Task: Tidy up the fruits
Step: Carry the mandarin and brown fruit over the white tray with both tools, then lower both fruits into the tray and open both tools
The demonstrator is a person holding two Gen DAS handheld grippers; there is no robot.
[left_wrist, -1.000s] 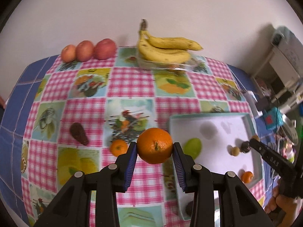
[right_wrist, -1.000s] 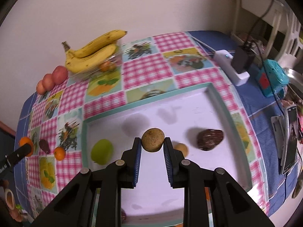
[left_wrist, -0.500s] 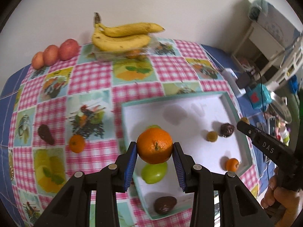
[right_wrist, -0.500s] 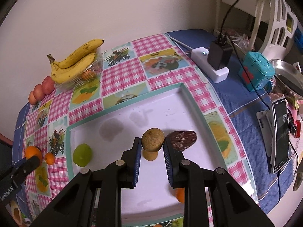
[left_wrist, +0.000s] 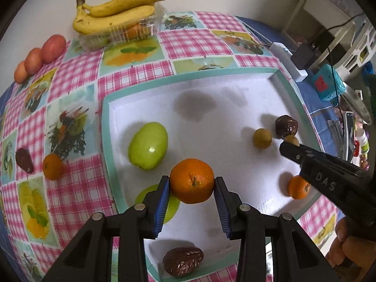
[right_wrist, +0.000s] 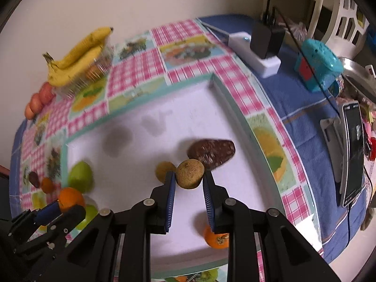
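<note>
The left claw (left_wrist: 192,196) clamps an orange (left_wrist: 192,180) by its sides, poised above the white tray (left_wrist: 107,122) beside a green fruit (left_wrist: 148,148), probably to set it among the fruit gathered there. The right claw (right_wrist: 189,182) grips a small brownish fruit (right_wrist: 189,174) (near its look-alike (right_wrist: 164,171)) over the same tray on the tabletop (left_wrist: 77,77).

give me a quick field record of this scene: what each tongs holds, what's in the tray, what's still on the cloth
left tongs: shut on large round orange, over the tray
right tongs: shut on small brownish round fruit
tray: white tray with teal rim
in tray: green apple, small tan round fruit, small tangerine, dark wrinkled fruit
on checked cloth: small orange, dark brown fruit, three red apples
at back: yellow bananas on clear plastic box
</note>
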